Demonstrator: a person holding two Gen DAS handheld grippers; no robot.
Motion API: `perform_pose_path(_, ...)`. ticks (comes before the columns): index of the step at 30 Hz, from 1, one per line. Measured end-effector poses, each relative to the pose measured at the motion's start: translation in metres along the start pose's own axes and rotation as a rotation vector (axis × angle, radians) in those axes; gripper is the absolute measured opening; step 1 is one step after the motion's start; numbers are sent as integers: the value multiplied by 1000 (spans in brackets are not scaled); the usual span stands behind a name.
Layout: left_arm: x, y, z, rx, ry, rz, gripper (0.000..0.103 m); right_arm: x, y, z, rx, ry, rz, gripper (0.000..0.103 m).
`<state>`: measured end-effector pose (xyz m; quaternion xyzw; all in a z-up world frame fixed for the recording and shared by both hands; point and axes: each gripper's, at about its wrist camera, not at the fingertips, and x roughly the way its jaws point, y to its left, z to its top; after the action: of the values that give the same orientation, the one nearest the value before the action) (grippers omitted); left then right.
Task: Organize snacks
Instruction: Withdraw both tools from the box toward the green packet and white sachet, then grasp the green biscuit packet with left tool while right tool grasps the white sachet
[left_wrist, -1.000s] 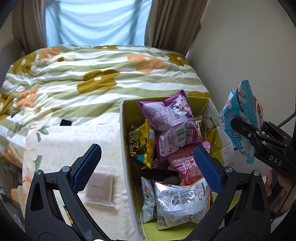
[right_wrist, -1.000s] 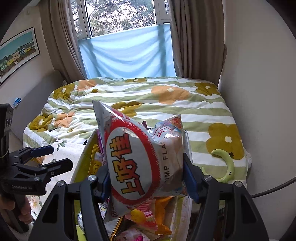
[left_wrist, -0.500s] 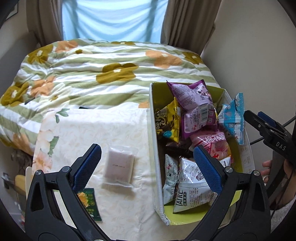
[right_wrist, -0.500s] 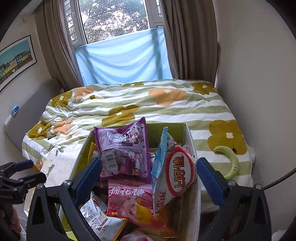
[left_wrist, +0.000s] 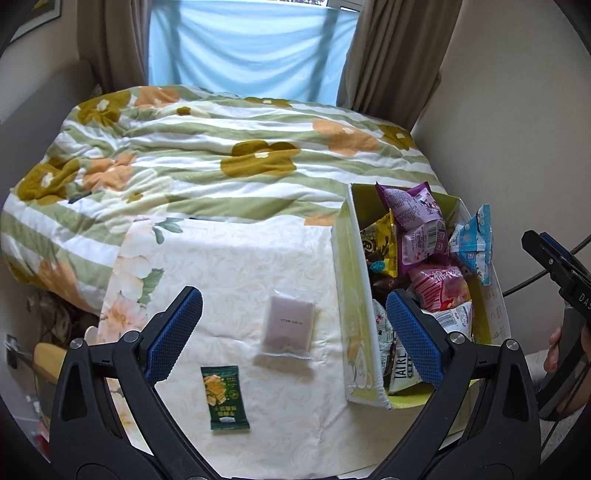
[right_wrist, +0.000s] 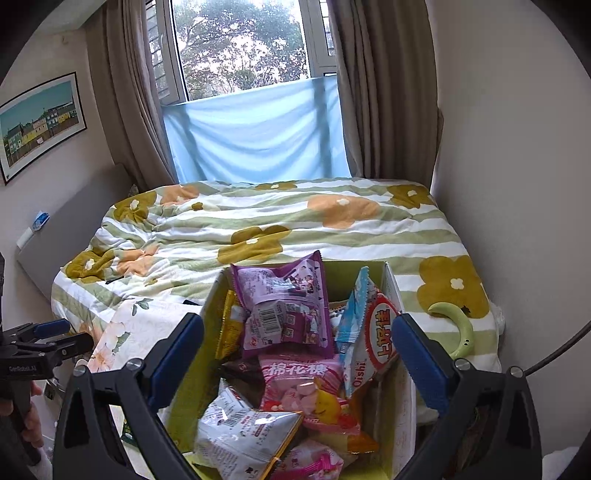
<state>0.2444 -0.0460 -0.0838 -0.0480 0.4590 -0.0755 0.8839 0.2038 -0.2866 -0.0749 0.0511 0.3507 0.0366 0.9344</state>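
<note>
A yellow-green box (left_wrist: 356, 302) (right_wrist: 192, 373) stands on the right of a cream floral cloth (left_wrist: 229, 266) and holds several snack bags. A purple bag (right_wrist: 284, 306) leans at the back and a blue and white Oishi bag (right_wrist: 369, 339) leans on the right wall. A pink marshmallow bag (right_wrist: 303, 384) lies in the middle. On the cloth lie a pale pink packet (left_wrist: 290, 326) and a small green packet (left_wrist: 223, 397). My left gripper (left_wrist: 293, 332) is open and empty above these packets. My right gripper (right_wrist: 297, 362) is open and empty over the box.
A bed with a green striped flowered quilt (left_wrist: 221, 147) lies behind the cloth. The wall (right_wrist: 517, 147) is close on the right. A green curved object (right_wrist: 460, 328) lies on the quilt beside the box. Curtains and a window are at the back.
My right gripper opened and let the Oishi bag drop into the box, then drew back. My left gripper pulled back and to the left, bringing the two packets on the cloth into view.
</note>
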Motion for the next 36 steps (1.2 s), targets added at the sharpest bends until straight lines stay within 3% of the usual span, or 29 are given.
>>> perform_pose_path(10,-33,86,-25,39,19,-24,99,-26,96,-26,20,-6,-5,101)
perform_pose_path(18,-31,138,-66,45,63,-62,99,-24,175,-62,52,21,-19,101)
perform_pose_path(27,12,146,-109,80,141,-94,99,11,231,-104,90,76,-13,101)
perform_pose_path(32,53,141,-132,72,156,-94,99,54,238,-122,112,116,-5,100)
perform_pose_path(36,92,131,-149,84,194,-95,99,96,235,-135,118,165,1,92)
